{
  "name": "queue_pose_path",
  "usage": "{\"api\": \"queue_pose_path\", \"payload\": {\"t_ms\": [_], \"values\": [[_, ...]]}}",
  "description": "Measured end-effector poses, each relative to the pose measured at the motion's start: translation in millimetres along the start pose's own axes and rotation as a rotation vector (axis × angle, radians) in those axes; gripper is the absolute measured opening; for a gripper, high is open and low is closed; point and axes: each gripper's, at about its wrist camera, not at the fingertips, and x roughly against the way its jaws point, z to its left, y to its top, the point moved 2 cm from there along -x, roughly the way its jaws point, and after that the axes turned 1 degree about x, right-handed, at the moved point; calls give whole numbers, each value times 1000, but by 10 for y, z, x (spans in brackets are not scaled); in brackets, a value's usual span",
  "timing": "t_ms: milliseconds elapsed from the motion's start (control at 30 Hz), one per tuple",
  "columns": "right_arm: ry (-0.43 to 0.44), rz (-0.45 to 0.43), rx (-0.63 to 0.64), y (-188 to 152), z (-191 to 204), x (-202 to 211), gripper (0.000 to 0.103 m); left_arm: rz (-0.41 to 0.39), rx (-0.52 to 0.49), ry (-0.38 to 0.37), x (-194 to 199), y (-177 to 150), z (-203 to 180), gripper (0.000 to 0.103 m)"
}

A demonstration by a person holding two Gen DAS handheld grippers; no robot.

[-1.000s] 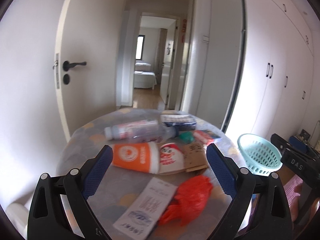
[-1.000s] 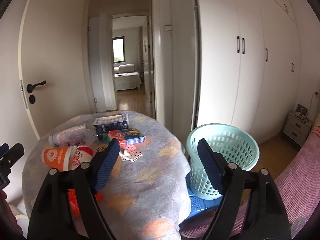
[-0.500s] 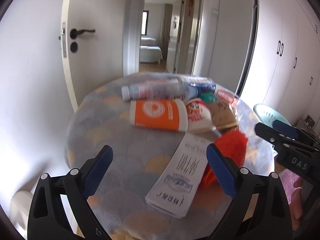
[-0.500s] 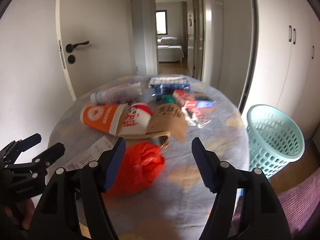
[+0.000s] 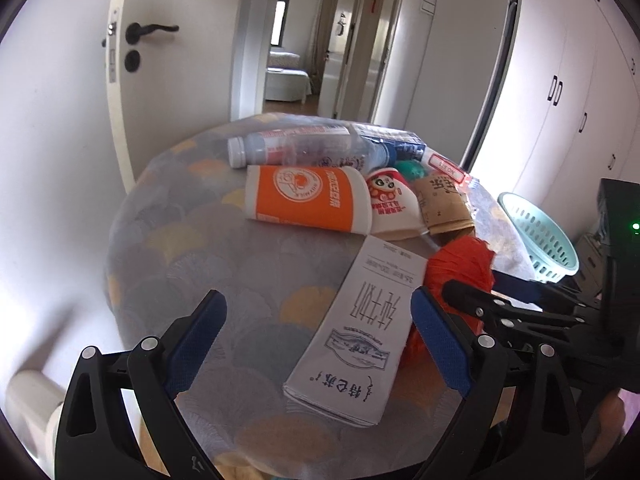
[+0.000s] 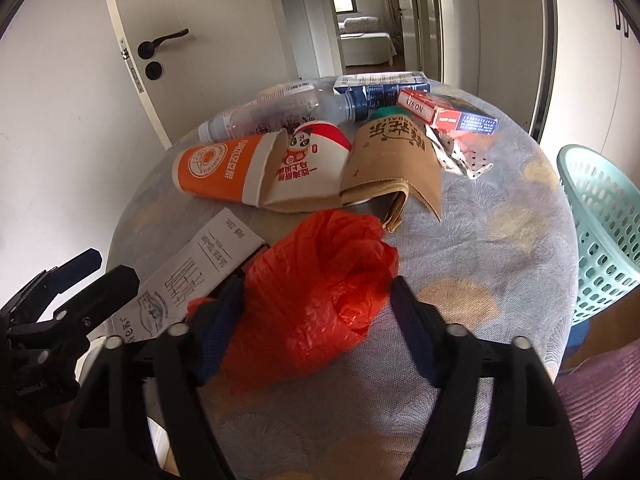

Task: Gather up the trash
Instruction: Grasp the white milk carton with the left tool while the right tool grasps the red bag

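Red plastic bag (image 6: 320,288) sits between the closing right gripper (image 6: 316,320); left gripper (image 5: 316,340) spread; basket (image 6: 600,232) looks empty, table (image 6: 500,248) littered.

A round desk (image 6: 500,216) in patterned cloth is strewn with a red plastic bag (image 6: 316,292), a folded leaflet (image 5: 360,332), nested paper cups (image 6: 256,168), a clear bottle (image 5: 296,150) and small cartons (image 6: 448,114).

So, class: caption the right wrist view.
Right hand-held gripper straddling a red bag on a littered table.
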Motion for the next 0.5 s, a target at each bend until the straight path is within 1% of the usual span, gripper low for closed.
{"api": "queue_pose_path", "payload": {"t_ms": [133,167,233,300,367,467,500], "values": [[-4,-4,14,-5,-38,-6,44,22,-9,-32,-87,-12,-73,90],[-8,-7,12,-2,-59,4,43,27,-8,-30,-109,-13,-89,90],[-23,-13,6,25,-114,30,37,46,-11,-31,-176,-20,-128,90],[-31,-17,1,41,-172,67,35,70,-25,-36,-245,-27,-177,90],[-42,-23,-1,58,-230,103,33,100,-37,-43,-311,-40,-222,87],[-56,-33,-17,78,-327,142,32,149,-44,-47,-428,-53,-270,85],[-57,-35,-24,81,-365,152,32,169,-47,-43,-479,-63,-290,82]]}}
